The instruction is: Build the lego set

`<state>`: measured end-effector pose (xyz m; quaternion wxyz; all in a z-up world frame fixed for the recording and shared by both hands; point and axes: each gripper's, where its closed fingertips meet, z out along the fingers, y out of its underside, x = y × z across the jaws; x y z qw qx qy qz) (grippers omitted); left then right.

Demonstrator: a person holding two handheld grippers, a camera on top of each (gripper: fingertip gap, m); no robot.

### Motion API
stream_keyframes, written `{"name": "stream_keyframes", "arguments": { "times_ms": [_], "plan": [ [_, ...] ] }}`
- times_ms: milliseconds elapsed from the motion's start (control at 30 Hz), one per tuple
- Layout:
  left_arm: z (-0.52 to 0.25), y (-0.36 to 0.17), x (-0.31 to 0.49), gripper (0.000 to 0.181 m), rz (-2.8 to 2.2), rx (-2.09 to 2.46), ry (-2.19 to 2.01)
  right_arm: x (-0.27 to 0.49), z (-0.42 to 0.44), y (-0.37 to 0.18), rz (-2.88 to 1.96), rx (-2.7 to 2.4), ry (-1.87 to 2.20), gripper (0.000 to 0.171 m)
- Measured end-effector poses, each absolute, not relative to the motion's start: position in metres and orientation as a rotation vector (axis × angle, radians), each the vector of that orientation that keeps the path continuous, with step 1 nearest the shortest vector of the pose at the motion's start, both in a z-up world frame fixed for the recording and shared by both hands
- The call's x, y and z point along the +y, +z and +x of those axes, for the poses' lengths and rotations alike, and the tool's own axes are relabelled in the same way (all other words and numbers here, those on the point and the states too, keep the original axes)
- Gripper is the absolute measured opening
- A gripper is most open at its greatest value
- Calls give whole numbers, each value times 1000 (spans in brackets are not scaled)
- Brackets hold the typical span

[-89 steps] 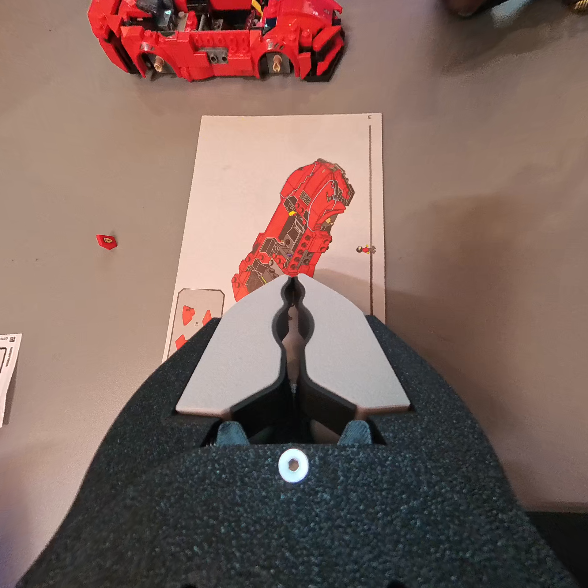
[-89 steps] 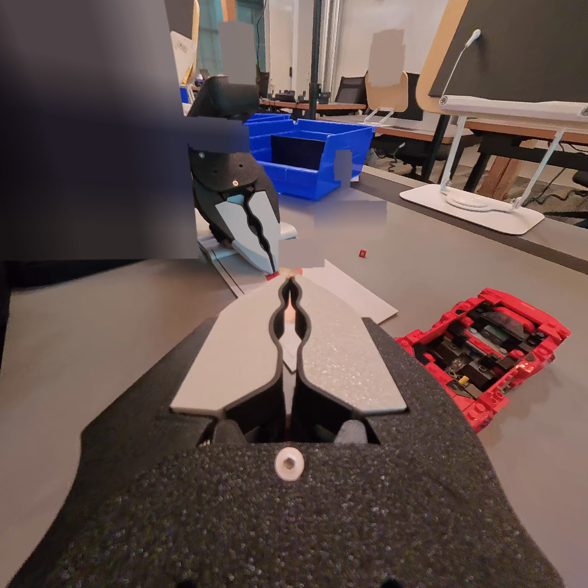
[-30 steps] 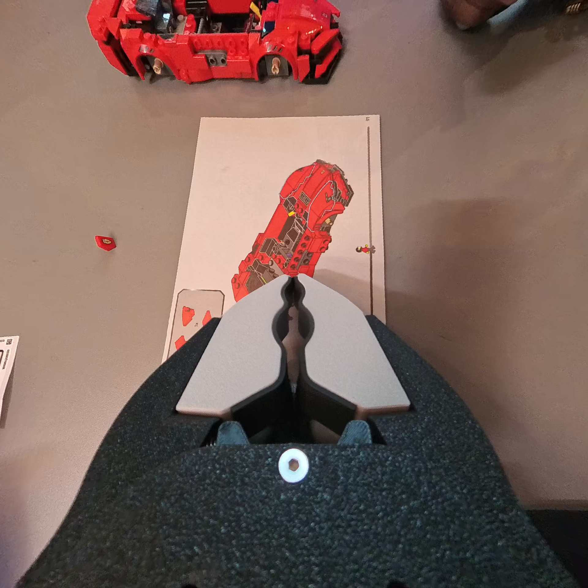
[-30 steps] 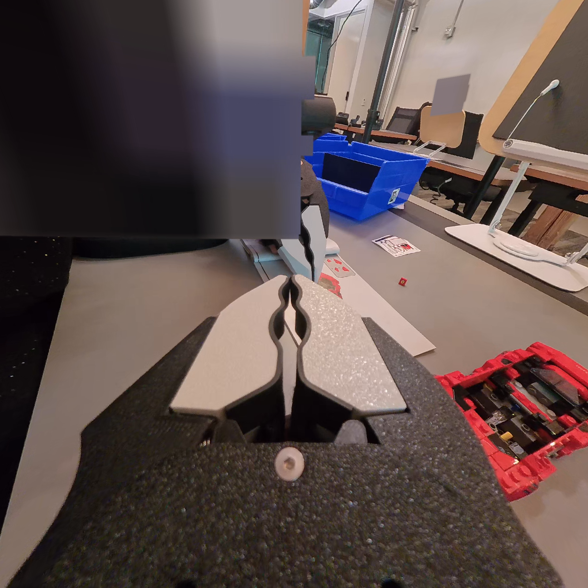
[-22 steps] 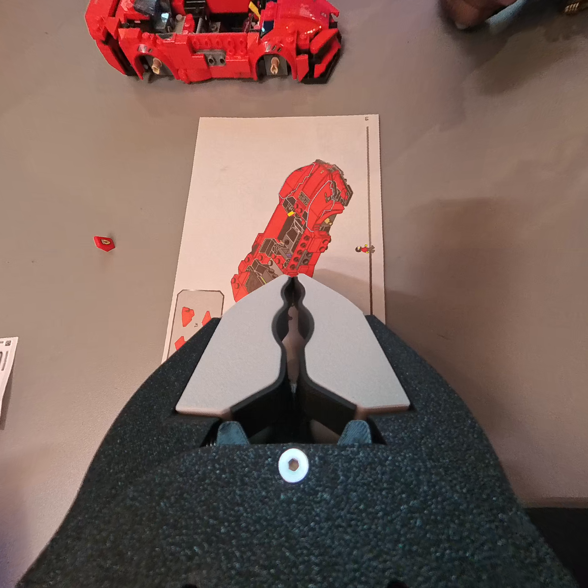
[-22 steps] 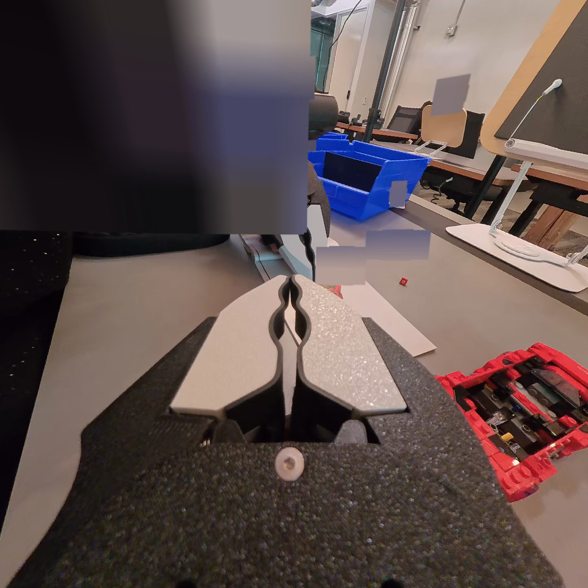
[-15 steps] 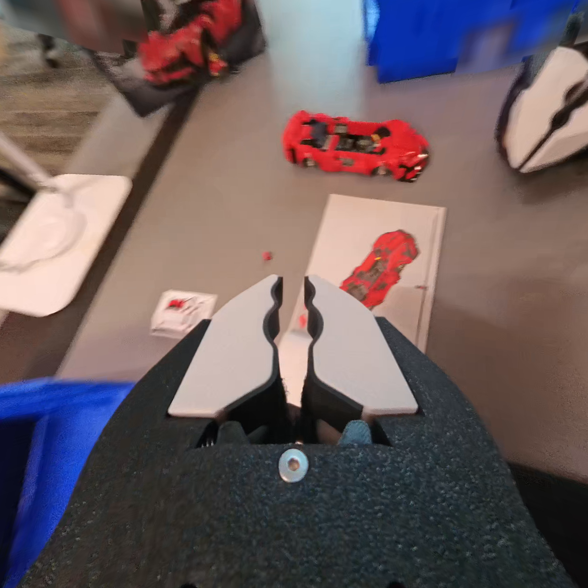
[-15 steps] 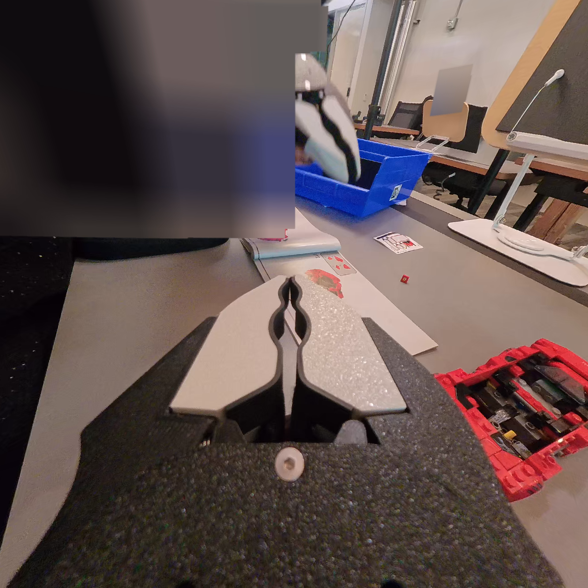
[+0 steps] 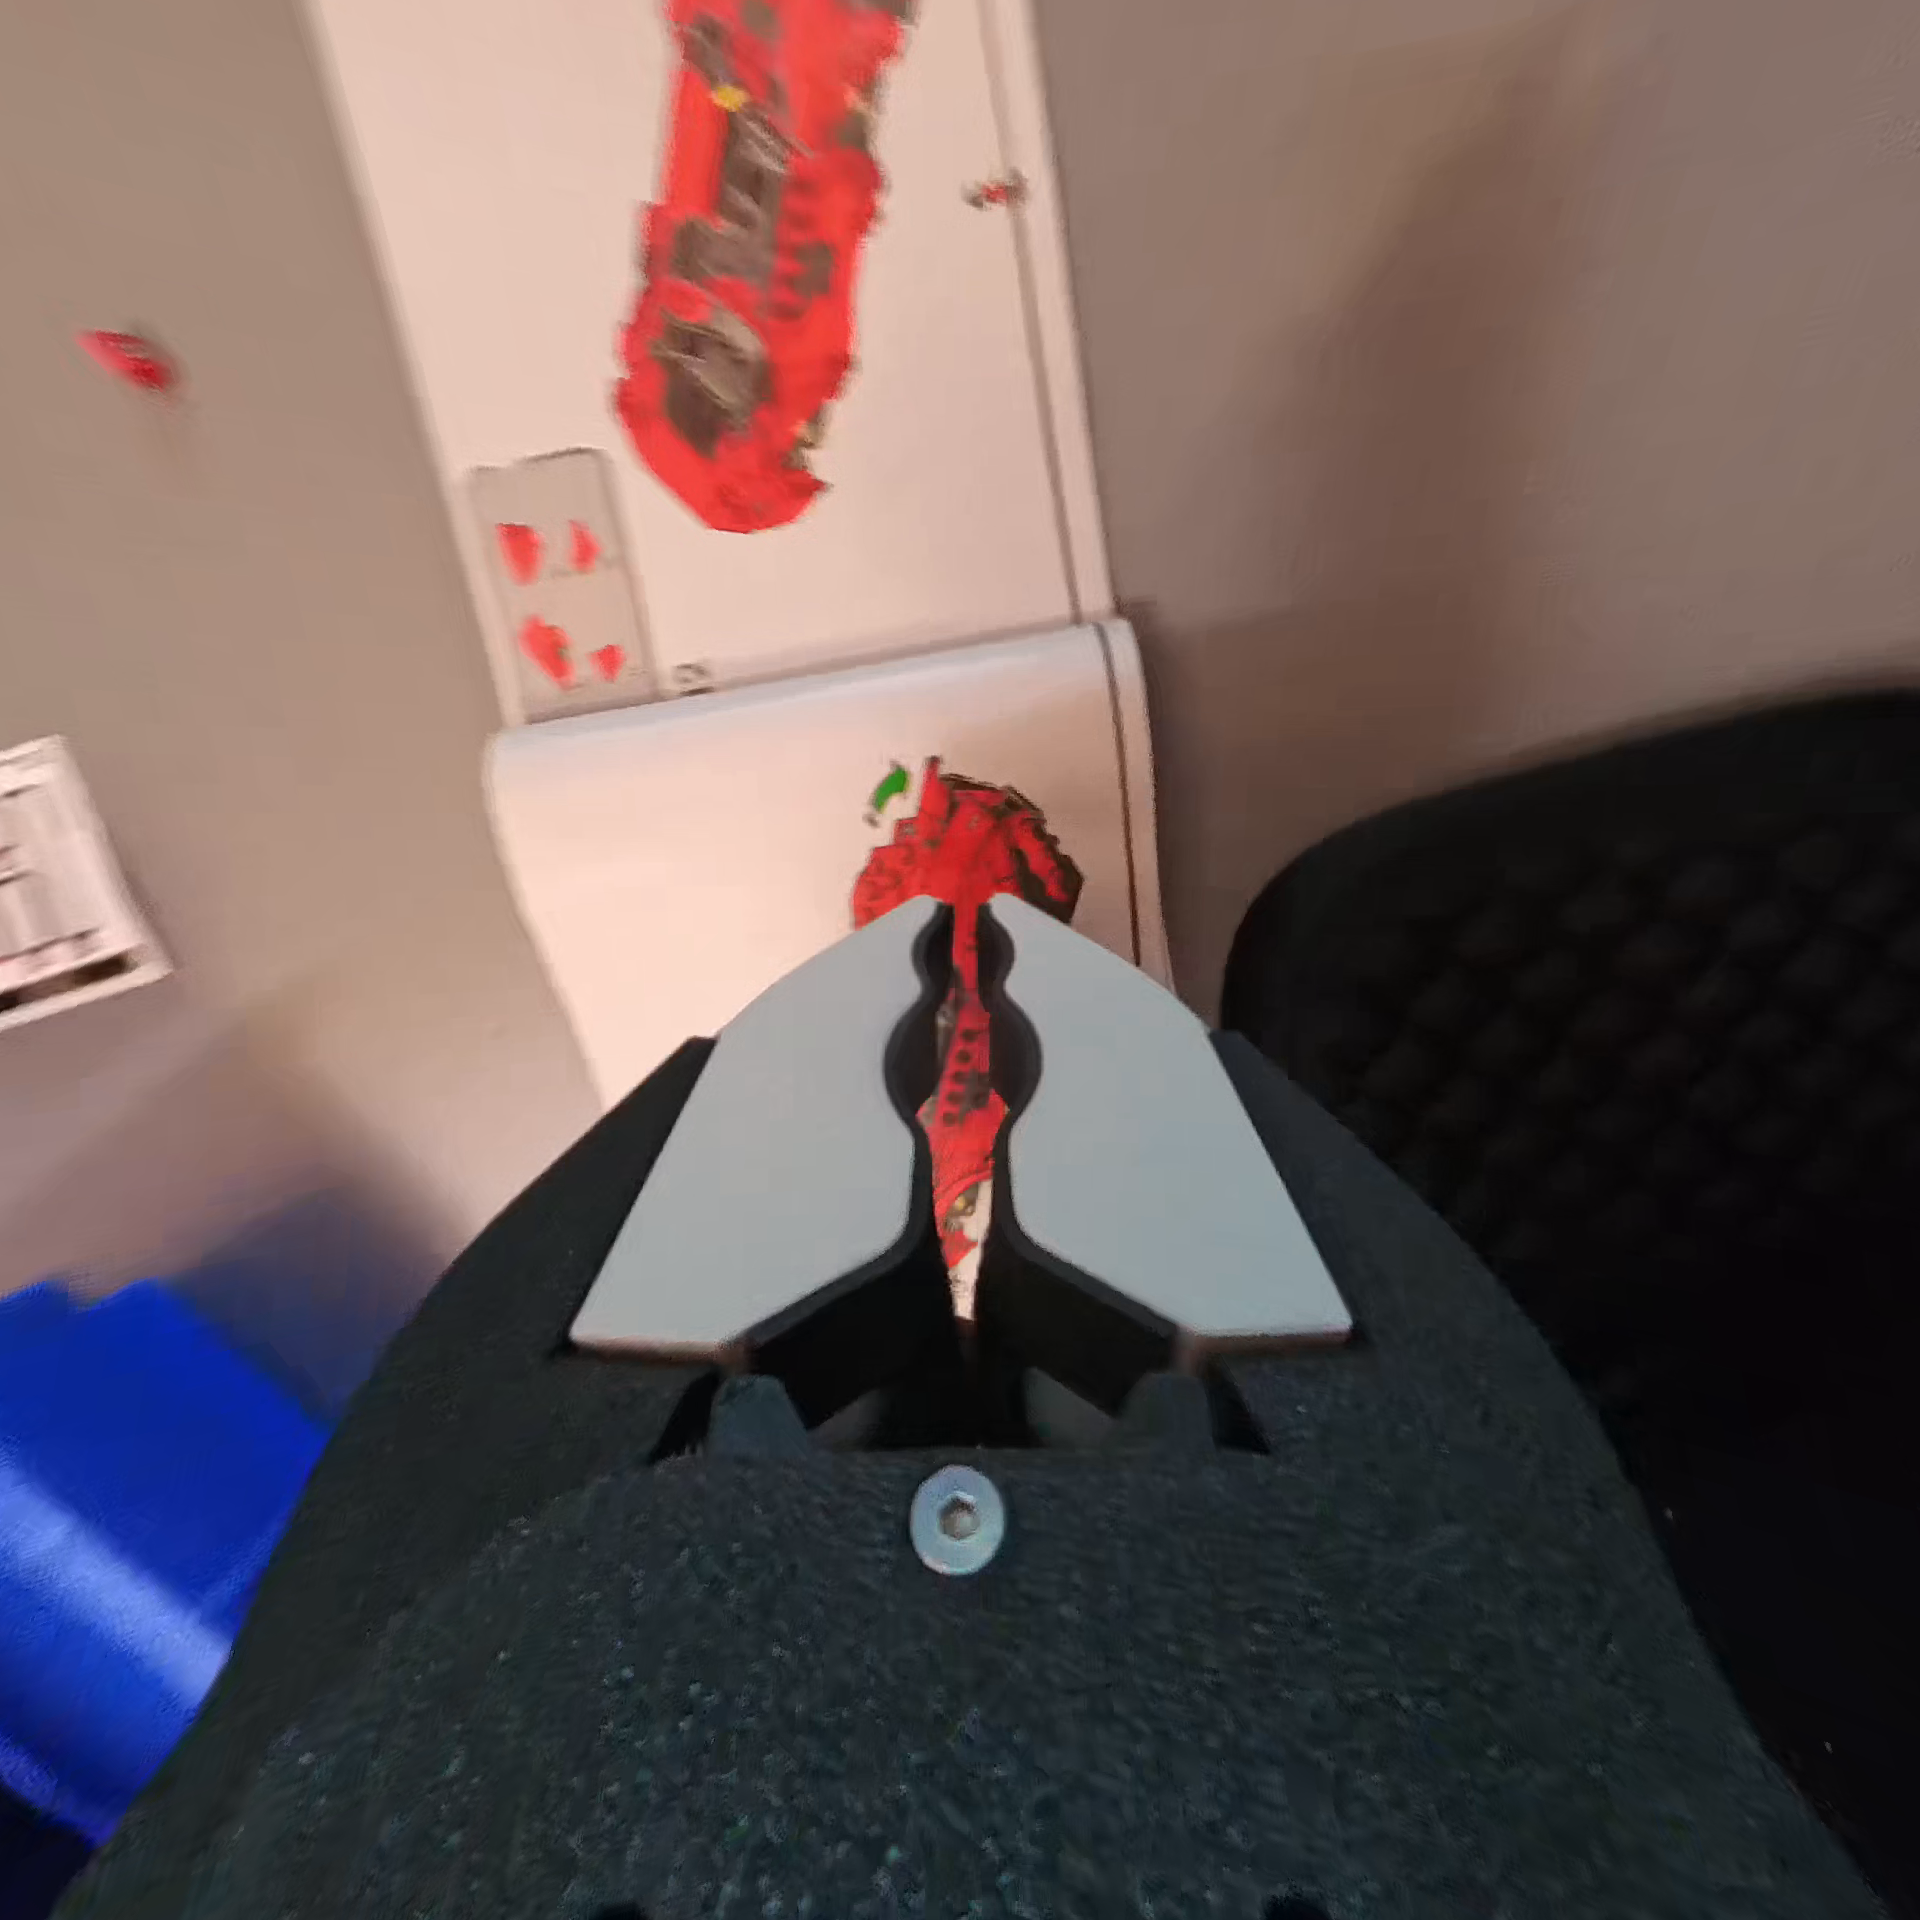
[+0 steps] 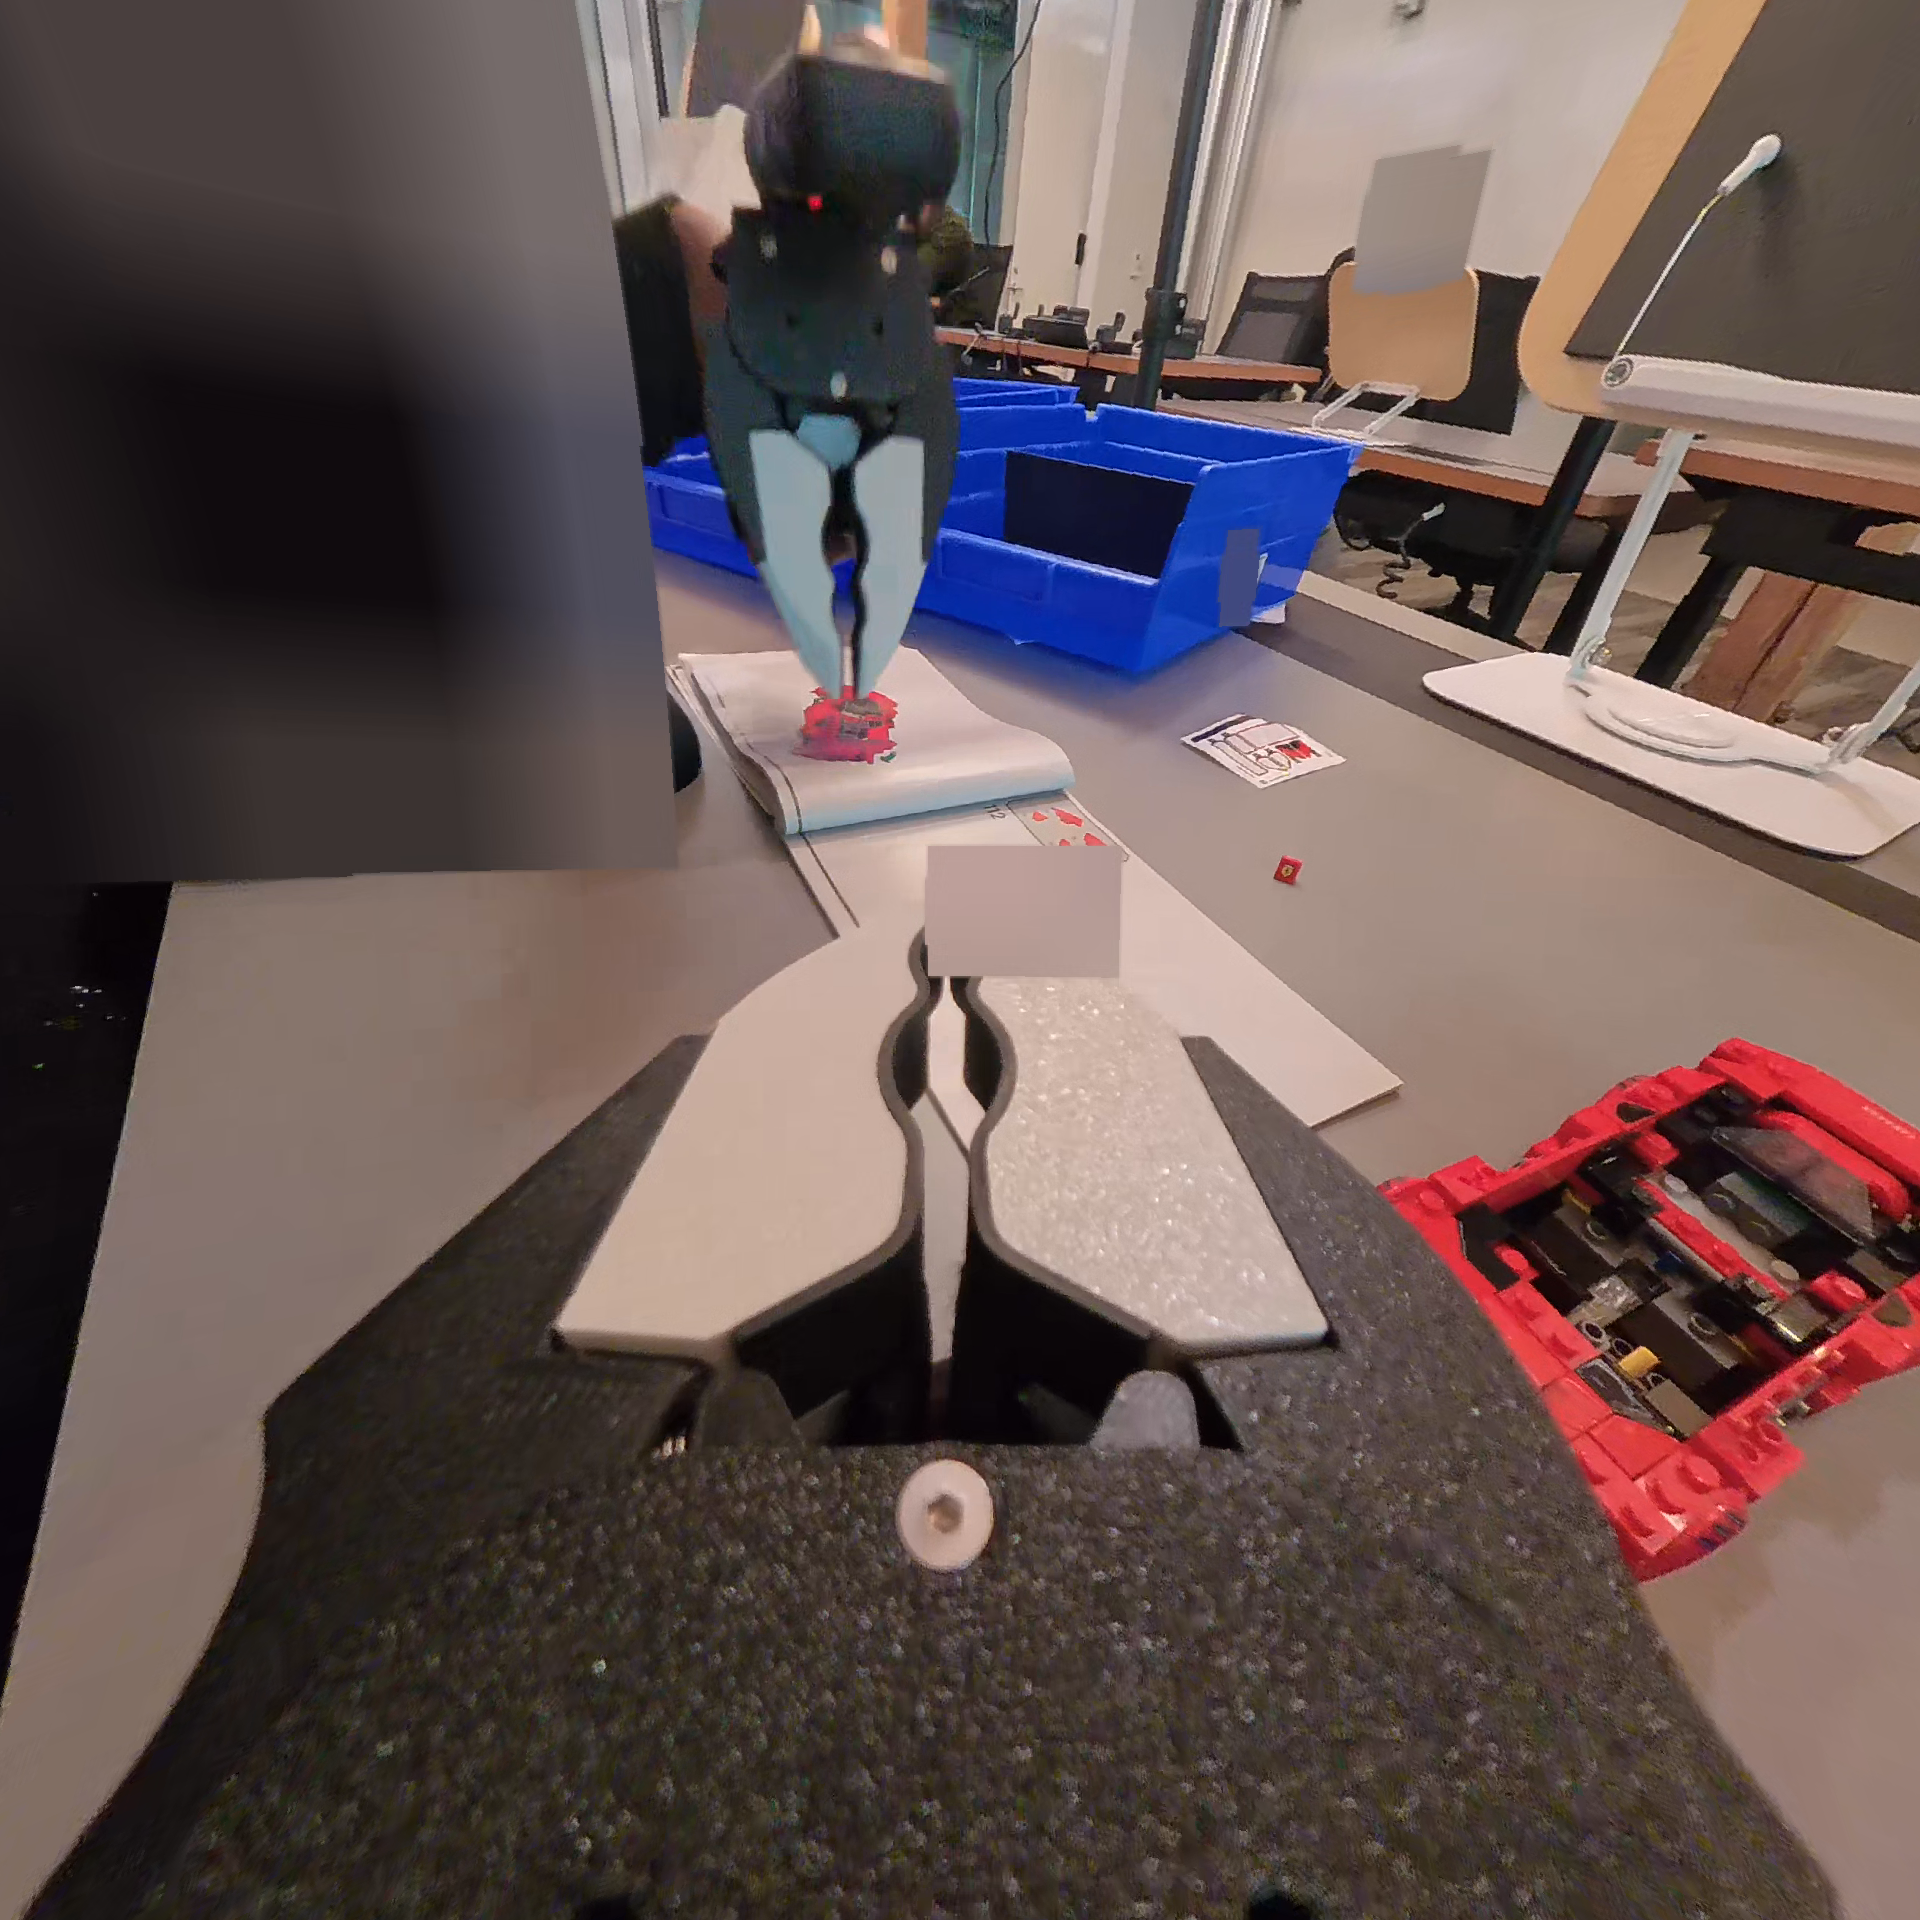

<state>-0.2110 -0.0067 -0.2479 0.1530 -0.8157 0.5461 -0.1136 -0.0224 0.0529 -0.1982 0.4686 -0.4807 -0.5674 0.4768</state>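
Note:
The red Lego car (image 10: 1714,1268), roof open, lies on the grey table at the right of the right wrist view. The instruction booklet (image 9: 727,312) lies open, with its near pages curled over (image 9: 727,831). My left gripper (image 9: 961,920) is shut and points down, tips at the printed red car on the curled page; it also shows in the right wrist view (image 10: 847,681). I cannot tell whether it pinches any paper. My right gripper (image 10: 940,982) is shut and empty, low over the table before the booklet (image 10: 1195,1018). A small loose red piece (image 10: 1287,869) lies beside the booklet.
A sticker sheet (image 10: 1262,750) lies past the red piece. Blue bins (image 10: 1091,540) stand behind the booklet. A white lamp base (image 10: 1662,748) sits at the far right edge. A black chair (image 9: 1610,1039) is by the table edge. Left tips to right tips: about 20 centimeters. To reach the red Lego car (image 10: 1714,1268) in a straight line is about 20 centimeters for my right fingers, about 30 centimeters for my left.
My left gripper lifted and swung back, opening slightly, then came down shut onto the booklet's curled near pages. My right gripper has barely moved.

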Motion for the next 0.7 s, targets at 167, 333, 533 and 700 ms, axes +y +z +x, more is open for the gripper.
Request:
{"name": "stream_keyframes", "arguments": {
  "times_ms": [167,333,533,700],
  "plan": [
    [-216,-267,-10,4,-2356,1625,-402,55,-25,-202,-1204,-1396,1130,0],
    [-214,-263,-11,3,-2326,1633,-415,55,-28,-206,-1220,-1422,1084,0],
    [-215,-266,-9,2,-2329,1635,-401,55,-28,-207,-1221,-1425,1071,0],
    [-210,-263,-8,1,-2297,1633,-425,56,-27,-205,-1221,-1409,1087,0]
  ]
}}
